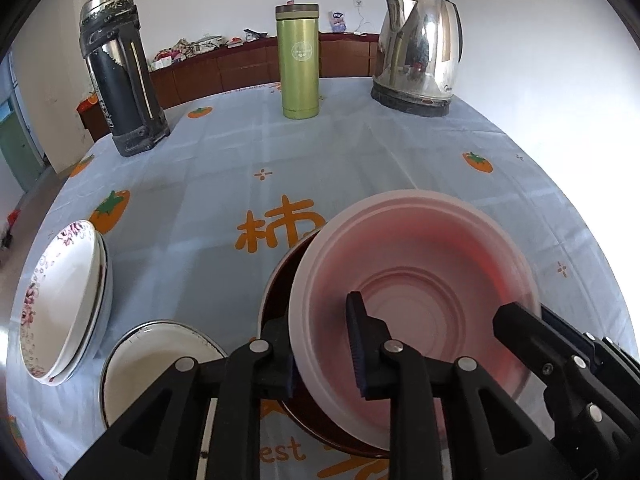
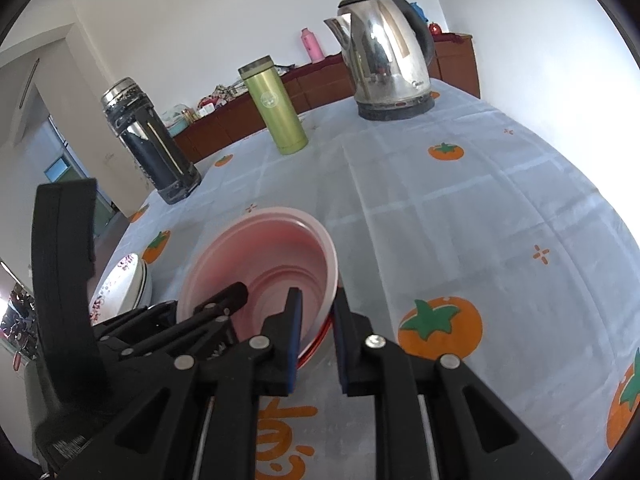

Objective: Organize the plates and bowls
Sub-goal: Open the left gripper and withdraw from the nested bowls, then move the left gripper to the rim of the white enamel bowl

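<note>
Your left wrist camera looks steeply down along its fingers, close over the pink bowl [image 1: 412, 280]. Your right one sits just to its right, angled leftward. Both share that bowl, the green flask [image 1: 299, 62] and the kettle [image 2: 386, 62].

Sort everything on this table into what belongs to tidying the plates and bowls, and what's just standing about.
Job:
pale pink plastic bowl
dark red plate beneath it
floral white plates
white enamel bowl

Standing about:
steel electric kettle
green metal flask
black-and-steel thermos
</note>
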